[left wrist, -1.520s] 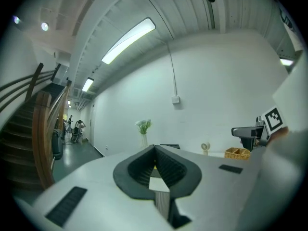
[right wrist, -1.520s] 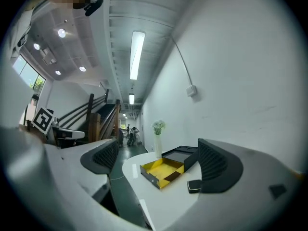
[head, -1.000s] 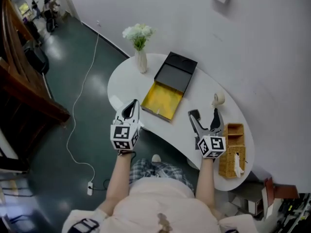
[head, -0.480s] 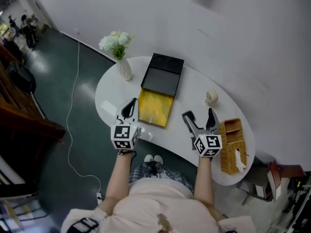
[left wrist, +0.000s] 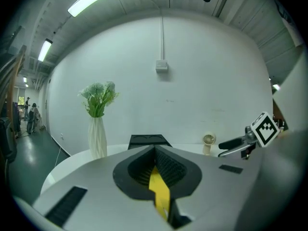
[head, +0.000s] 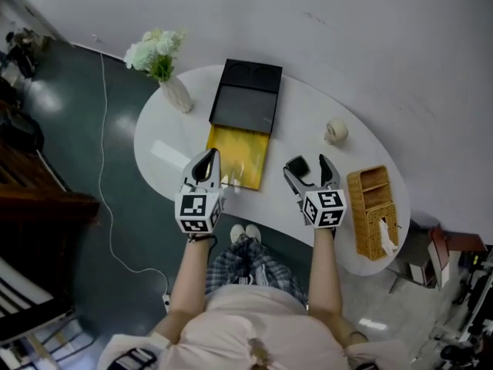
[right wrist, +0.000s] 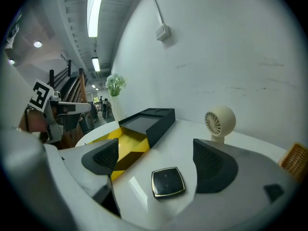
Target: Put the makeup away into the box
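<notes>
- Right gripper (right wrist: 156,160) hovers low over the table with its jaws spread wide, gripping nothing.
- Between those jaws, flat on the white rounded table (right wrist: 192,138), lies a small square black makeup compact with a thin gold rim (right wrist: 168,182).
- The compact looks light, hard and glossy. It is probably slippery and could crack if dropped, so pinching its two opposite side edges seems the safest hold.
- Just ahead and to the left of that gripper sits the open box with yellow lining (right wrist: 120,143), with its black lid (right wrist: 147,121) lying open beyond it.
- Left gripper (left wrist: 156,165) has its jaws pressed together on nothing and points across the box's near edge.
- Ahead and to the right of the right gripper stands a small cream fan (right wrist: 219,121).
</notes>
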